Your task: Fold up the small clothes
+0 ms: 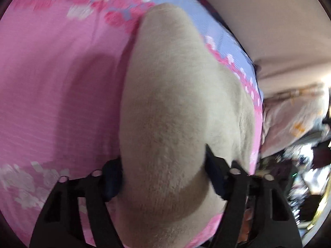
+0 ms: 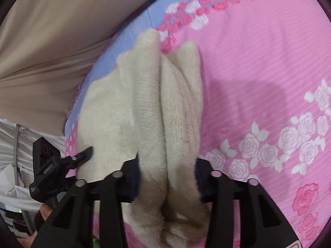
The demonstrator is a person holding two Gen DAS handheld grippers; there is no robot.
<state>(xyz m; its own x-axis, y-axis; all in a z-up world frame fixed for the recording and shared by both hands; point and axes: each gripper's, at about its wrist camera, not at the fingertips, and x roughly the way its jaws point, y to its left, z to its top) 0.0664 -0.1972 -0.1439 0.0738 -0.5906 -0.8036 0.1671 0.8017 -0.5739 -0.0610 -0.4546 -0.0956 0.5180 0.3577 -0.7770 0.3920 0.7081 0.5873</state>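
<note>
A cream knit garment (image 1: 178, 111) hangs over the pink rose-print bedsheet (image 1: 58, 82). My left gripper (image 1: 163, 179) is shut on one edge of it, with the cloth bulging between the black fingers. In the right wrist view the same cream garment (image 2: 157, 103) is bunched into long folds, and my right gripper (image 2: 167, 177) is shut on them. The left gripper (image 2: 82, 155) shows at the garment's left side in that view. Both grippers hold the garment lifted above the sheet.
The sheet has a lilac-blue border (image 2: 132, 29) along the bed edge. A beige curtain or wall (image 2: 51, 47) stands beyond the bed. Cluttered items and a pale pillow (image 1: 293, 124) lie to the right past the bed edge.
</note>
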